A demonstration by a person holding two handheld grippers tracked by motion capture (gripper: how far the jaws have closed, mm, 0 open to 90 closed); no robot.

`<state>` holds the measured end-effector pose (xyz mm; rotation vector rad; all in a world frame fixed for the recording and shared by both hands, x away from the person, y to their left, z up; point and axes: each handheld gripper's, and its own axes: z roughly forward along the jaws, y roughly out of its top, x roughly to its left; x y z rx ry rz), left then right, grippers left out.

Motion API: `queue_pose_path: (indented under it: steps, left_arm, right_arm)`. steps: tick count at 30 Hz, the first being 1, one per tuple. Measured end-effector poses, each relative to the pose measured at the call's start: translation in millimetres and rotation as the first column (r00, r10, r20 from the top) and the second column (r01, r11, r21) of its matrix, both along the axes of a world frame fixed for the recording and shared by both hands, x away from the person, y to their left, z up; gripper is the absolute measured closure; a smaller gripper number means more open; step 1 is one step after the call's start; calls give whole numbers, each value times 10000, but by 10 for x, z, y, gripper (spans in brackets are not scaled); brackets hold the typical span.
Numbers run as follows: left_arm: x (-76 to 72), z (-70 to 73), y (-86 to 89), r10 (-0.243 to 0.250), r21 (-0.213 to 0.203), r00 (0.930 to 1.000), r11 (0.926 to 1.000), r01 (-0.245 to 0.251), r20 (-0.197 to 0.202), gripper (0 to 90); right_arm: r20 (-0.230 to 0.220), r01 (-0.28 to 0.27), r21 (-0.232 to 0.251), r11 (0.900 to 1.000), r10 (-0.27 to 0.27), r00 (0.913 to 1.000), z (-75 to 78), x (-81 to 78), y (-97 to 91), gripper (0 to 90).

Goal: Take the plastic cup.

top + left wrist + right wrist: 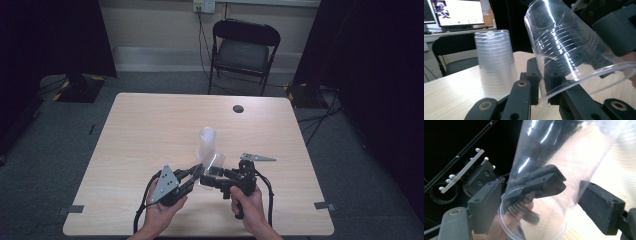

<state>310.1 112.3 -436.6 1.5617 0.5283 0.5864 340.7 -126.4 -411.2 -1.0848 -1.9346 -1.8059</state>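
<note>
Near edge of table (150, 125), between both hands: single clear plastic cup (212, 165) held off the surface, tilted, empty, ribbed wall see-through. Left claw (196, 172) pressed together on the cup's rim, one jaw inside the mouth, one outside; wall pinched between pads in left gripper view (574, 47). Right claw (212, 176) spread, straddling the cup's base end (541, 202), pads clear of the wall on both sides. Stack of clear cups (206, 142) at 12 o'clock from held cup, just beyond it, upside down on table, nested, nothing inside visible (495, 65). Black folding chair (244, 52) far side, 12 o'clock, well apart.
</note>
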Motion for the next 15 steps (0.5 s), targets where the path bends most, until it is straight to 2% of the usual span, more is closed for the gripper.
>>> queue_pose_path:
  steps: [4, 5, 10, 12, 13, 14, 15]
  left_arm:
    - [17, 8, 40, -94, -209, 9993, 9997, 86, -370, 832]
    - [28, 16, 62, -257, -373, 9977, 9990, 234, -628, 831]
    - [47, 28, 85, -306, -495, 9957, 9984, 263, -875, 830]
    - [60, 30, 98, -415, -527, 9928, 9980, 358, -1123, 830]
    - [72, 29, 112, -513, -540, 9890, 9976, 442, -1389, 829]
    - [72, 29, 112, -513, -540, 9890, 9976, 442, -1389, 828]
    - [79, 35, 131, -604, -530, 9841, 9972, 522, -1672, 826]
  right_arm:
    - [91, 86, -46, 10000, -86, 9999, 7, 6, -30, 182]
    - [84, 90, -41, 10000, -89, 9999, 11, 5, -38, 185]
    - [229, 204, -29, 9998, -204, 9995, 31, 3, -89, 188]
    - [297, 263, -10, 9997, -263, 9992, 36, 3, -110, 188]
    - [347, 312, -14, 9995, -312, 9989, 40, 1, -133, 191]
    - [387, 336, -100, 9994, -332, 9987, 42, 0, -142, 191]
    - [532, 415, -267, 9988, -401, 9978, 42, 0, -146, 189]
